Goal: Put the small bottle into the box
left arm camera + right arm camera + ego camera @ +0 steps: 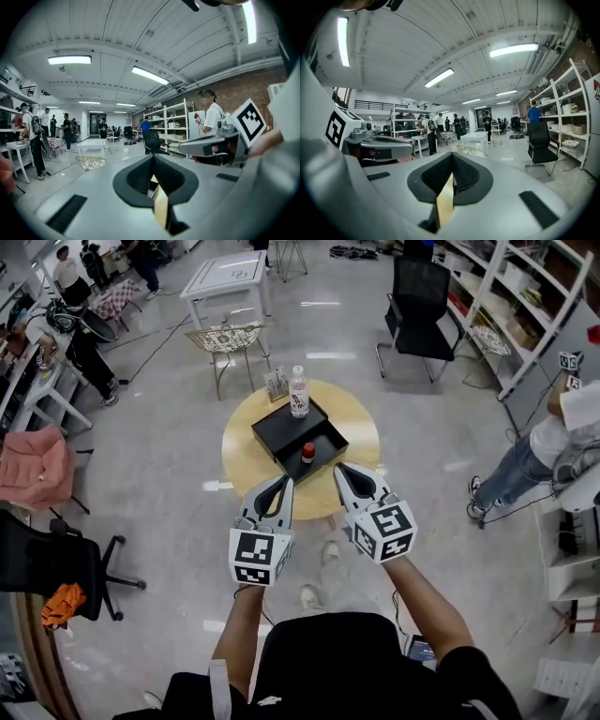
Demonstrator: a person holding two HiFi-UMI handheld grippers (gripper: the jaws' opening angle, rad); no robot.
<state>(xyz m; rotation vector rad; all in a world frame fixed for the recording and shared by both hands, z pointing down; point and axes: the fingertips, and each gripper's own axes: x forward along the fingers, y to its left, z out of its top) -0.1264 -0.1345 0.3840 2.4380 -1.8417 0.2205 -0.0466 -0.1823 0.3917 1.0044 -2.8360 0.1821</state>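
The left claw (pixel 280 488) was closed, its jaws meeting with nothing between them, as the left gripper view (pixel 153 159) made plain. It was carried on a bare forearm stretched forward from the person's body, with its marker cube facing up. Ahead of it and slightly to its right, the small bottle (pixel 307 453), red-capped, stood upright inside the open black box (pixel 281 427) on the round wooden tabletop (pixel 246 460). Its long axis was vertical, so the task looked already done. A taller clear bottle (pixel 299 392) stood at the box's far corner; whether it was on the rim or just behind it could not be told. The small bottle lay beyond both claw tips, between their two lines, and neither hand looked clearly nearer. The right claw (pixel 349 474) was likewise closed and empty, which the right gripper view (pixel 452 159) confirmed. Both gripper views looked out across the room rather than down at the tabletop, so the claws seemed to point roughly level. Any return to the bottle would probably call for tipping a claw forward and down.
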